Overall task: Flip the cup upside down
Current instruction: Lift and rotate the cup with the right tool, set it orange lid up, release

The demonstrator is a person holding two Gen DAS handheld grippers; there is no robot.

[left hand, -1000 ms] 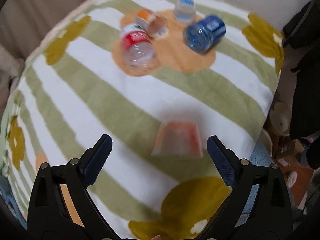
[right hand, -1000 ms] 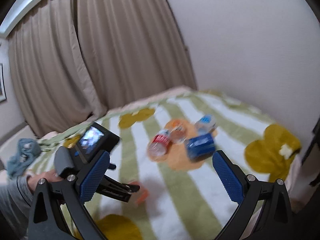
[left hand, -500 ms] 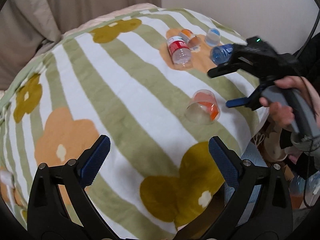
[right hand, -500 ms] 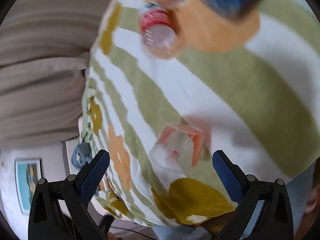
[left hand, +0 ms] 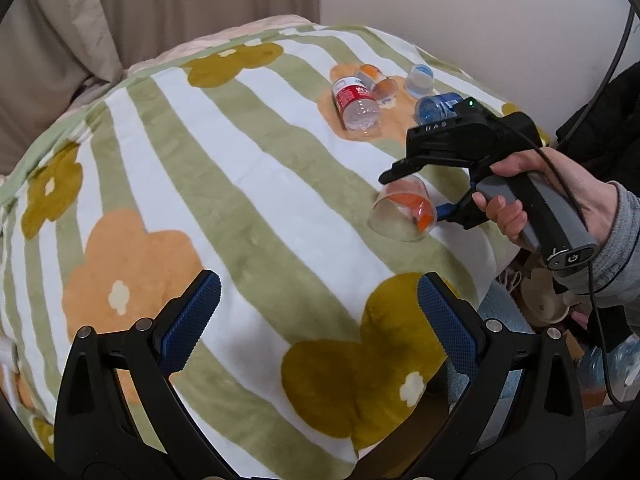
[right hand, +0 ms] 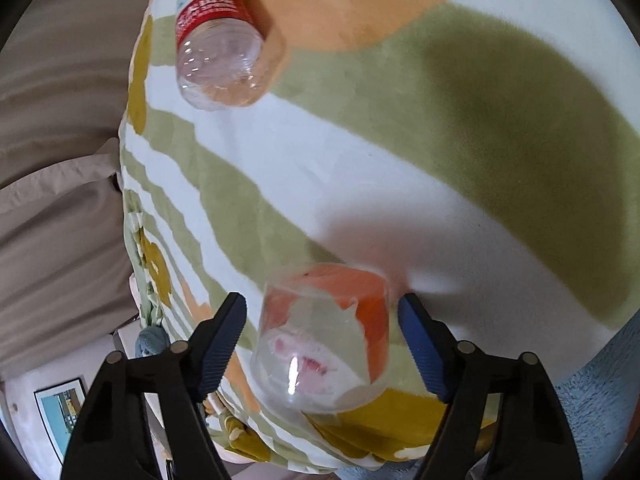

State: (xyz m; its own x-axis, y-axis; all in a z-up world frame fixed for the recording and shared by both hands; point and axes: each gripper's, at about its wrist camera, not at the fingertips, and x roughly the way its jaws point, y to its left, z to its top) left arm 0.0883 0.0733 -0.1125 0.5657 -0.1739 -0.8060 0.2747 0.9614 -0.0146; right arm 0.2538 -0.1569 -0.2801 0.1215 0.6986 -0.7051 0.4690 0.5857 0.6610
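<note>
Both right gripper fingers straddle the cup unclenched; light, slick plastic, best gripped mid-wall. Left gripper gapes idle.

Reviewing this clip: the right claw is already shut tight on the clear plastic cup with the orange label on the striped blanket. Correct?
Not quite. The right claw is open, its fingers either side of the clear plastic cup with the orange label with gaps showing, as the right wrist view shows. The cup does lie on the striped blanket.
</note>
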